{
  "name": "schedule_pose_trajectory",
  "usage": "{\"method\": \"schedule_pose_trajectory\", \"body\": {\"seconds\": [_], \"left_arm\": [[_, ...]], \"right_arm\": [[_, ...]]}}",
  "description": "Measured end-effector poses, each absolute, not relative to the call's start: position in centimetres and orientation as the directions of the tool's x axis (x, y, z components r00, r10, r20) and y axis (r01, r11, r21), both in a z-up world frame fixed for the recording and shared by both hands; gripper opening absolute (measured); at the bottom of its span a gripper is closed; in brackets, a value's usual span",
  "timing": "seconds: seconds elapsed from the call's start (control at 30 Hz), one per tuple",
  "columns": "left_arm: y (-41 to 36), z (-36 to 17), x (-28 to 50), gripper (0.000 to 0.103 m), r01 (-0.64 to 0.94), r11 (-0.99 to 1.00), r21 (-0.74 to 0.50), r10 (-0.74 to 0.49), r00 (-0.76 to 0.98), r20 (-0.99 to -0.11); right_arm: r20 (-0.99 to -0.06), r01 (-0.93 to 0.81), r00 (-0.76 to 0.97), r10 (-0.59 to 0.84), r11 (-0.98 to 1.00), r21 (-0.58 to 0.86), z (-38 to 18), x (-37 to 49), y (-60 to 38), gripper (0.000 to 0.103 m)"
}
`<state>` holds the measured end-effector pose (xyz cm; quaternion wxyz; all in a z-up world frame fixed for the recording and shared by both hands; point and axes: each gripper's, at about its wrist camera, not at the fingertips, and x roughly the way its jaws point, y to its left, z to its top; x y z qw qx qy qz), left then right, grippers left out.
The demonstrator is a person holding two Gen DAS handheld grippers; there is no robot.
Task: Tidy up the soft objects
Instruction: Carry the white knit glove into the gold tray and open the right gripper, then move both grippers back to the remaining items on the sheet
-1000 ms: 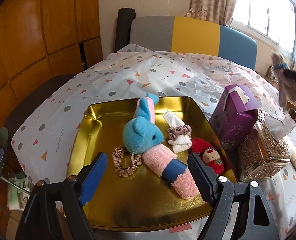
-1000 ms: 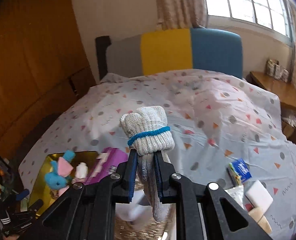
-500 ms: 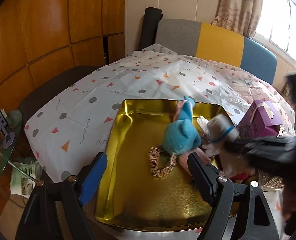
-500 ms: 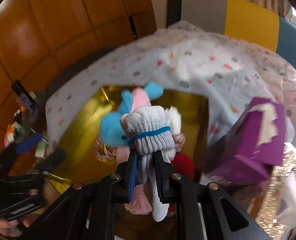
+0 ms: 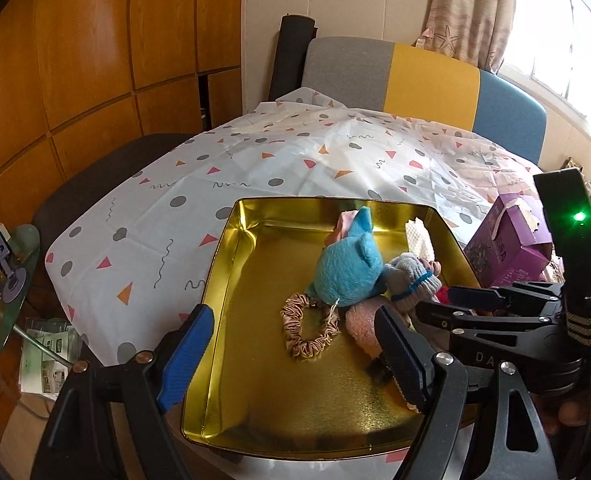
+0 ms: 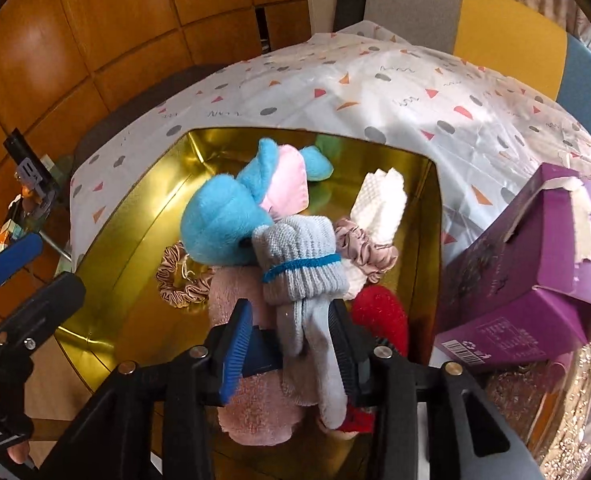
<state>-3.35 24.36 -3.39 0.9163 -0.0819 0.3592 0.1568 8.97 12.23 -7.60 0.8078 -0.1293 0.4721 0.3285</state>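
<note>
Over the near edge of the gold tray (image 5: 231, 280), in the left wrist view, the left tool (image 5: 295, 344) stands with its blue-padded fingers spread wide and nothing between them. Inside the tray, beyond that tool, lie a blue plush toy (image 5: 347, 268), a beige scrunchie (image 5: 309, 330) just in front of the toy, and a pink plush piece (image 5: 361, 322) beside the scrunchie. A grey sock bundle (image 5: 411, 284) with a blue band rests against the toy's right side. The right tool (image 5: 451, 300) reaches into the tray from the right, its fingertips at the bundle. A purple tissue box (image 5: 507, 248) stands outside the tray's right wall, on the patterned cloth of the bench (image 5: 255, 168). In the right wrist view, the right tool (image 6: 291, 348) is parted a little, its two pads lying either side of the loose tail of the grey sock bundle (image 6: 299, 264); whether the pads press the sock I cannot tell. The bundle's rolled head lies on the heap in the gold tray (image 6: 135, 240), touching the blue plush toy (image 6: 219, 228) on its left and a mauve scrunchie (image 6: 369, 250) on its right. A white cloth (image 6: 379, 204) lies behind that scrunchie, a red plush (image 6: 383, 316) in front of it. The purple tissue box (image 6: 535, 280) sits just outside the tray's right wall.
</note>
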Motion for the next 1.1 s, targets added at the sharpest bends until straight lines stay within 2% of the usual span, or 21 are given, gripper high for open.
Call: {"method": "schedule_pose_trajectory", "body": {"seconds": [0.47,0.77,1.1], "left_arm": [[23.1,-2.7,-3.7,0.083,-0.318,0.948,-0.017,0.226,0.709,-0.668],[21.9,-1.7,-4.0,0.083,-0.287,0.958,0.001,0.220,0.731,-0.646],[19.8,-0.4,-3.7,0.083,-0.231,0.973,0.025,0.195,0.756,-0.624]], "right_arm": [[-0.763,-0.608,0.481,0.433,0.791,0.066,-3.1,7.5,8.9,0.040],[-0.661,-0.546,0.609,0.439,0.836,0.052,1.3,6.7,3.3,0.040],[-0.596,-0.313,0.755,0.271,0.949,0.036,4.6,7.9,-8.5,0.040]]}}
